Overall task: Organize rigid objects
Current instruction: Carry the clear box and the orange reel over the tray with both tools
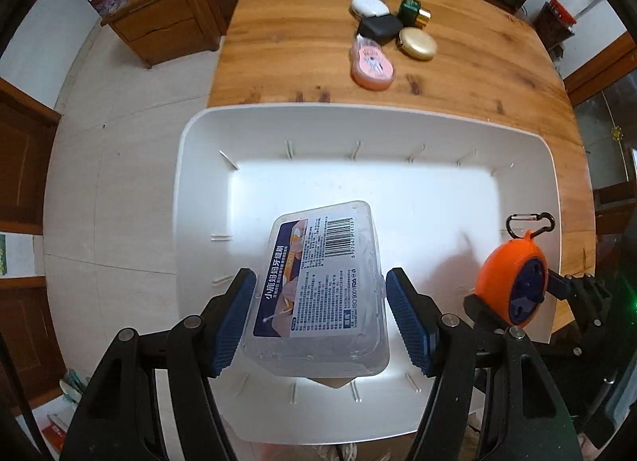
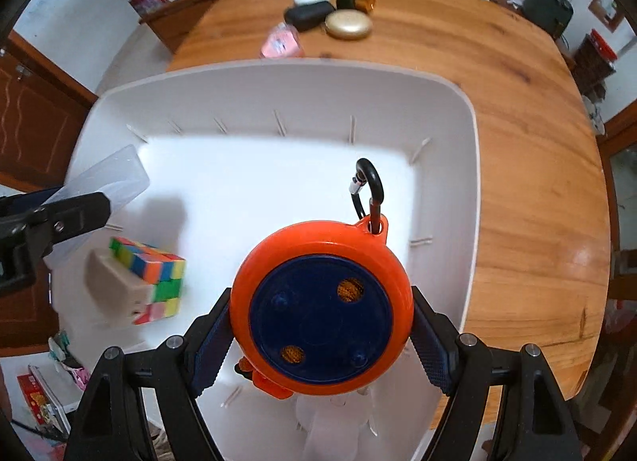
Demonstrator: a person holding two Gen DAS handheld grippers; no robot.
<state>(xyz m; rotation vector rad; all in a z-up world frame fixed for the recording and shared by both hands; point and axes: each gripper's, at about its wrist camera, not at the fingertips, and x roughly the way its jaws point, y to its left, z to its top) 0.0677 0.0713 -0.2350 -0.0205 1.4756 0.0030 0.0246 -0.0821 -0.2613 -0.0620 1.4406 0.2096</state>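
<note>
- Left tongs point(image 1: 320, 315): matte black linkage arms with triangular cut-outs, round silver pivot pins at the joints.
- Blue ribbed pads point(image 1: 410, 325) lining the inner faces of the fingers.
- Right tongs point(image 2: 320, 345): same black frame, silver pins, triangular openings.
- Dark blue pads point(image 2: 432, 349) with fine dotted texture.
- Small screws along the black side plate.

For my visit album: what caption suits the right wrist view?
Right hand-held gripper holds an orange reel over a white bin containing a colorful cube.
</note>
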